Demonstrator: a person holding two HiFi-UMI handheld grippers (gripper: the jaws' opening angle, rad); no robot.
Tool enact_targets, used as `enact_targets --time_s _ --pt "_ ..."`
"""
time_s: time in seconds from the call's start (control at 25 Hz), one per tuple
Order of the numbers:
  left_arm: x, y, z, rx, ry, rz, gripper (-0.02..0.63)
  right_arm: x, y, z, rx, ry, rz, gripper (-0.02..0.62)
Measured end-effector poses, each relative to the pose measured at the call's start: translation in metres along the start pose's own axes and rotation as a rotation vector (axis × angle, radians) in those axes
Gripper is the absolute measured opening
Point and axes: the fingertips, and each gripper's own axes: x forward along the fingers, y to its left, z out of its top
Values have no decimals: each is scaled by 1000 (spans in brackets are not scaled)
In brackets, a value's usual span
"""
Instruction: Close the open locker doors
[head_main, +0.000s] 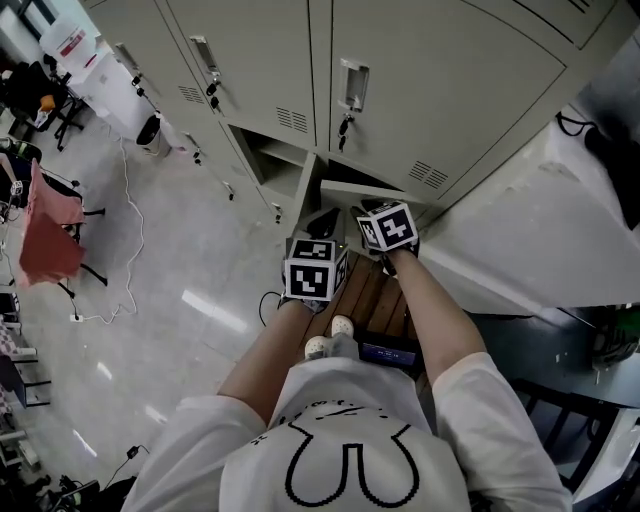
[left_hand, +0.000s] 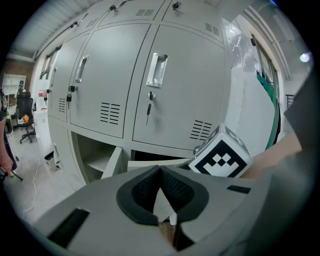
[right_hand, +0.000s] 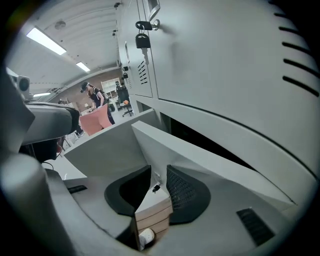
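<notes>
Two bottom-row locker doors stand open in the grey locker bank. In the head view the left door (head_main: 309, 192) sticks out edge-on, and the right door (head_main: 368, 189) swings out beside it. My left gripper (head_main: 323, 223) hovers just before them, its fingertips meeting with nothing between. My right gripper (head_main: 377, 207) is at the right door, jaws apart. In the right gripper view, the grey door panel (right_hand: 150, 145) runs down into the gap of the right gripper (right_hand: 152, 186), whose pads do not press it. The left gripper view shows the left gripper (left_hand: 160, 170) and both doors (left_hand: 113, 162).
Closed upper lockers with handles and hanging keys (head_main: 345, 125) fill the wall. A wooden bench (head_main: 372, 300) and the person's shoes (head_main: 328, 338) lie below my grippers. A white cabinet (head_main: 540, 230) stands right. Cables (head_main: 125, 270) and chairs sit on the floor left.
</notes>
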Motion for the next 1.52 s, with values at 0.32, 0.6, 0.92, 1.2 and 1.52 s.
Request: enact_targets --time_s 0.32,0.6,0.92,1.2,1.52 --pt "8 8 2 4 16 21 17 10 -16 7 -5 11 -2 97" --pt "20 19 -1 -50 88 59 17 8 -31 11 -39 39 -58 95" --pt "24 21 -2 -64 111 69 17 10 -37 7 -67 72 -89 95" --pt "19 20 0 -61 102 67 17 9 -38 10 0 58 -92 92" --pt "2 26 -1 -59 77 80 17 0 -23 19 -6 4 -67 91"
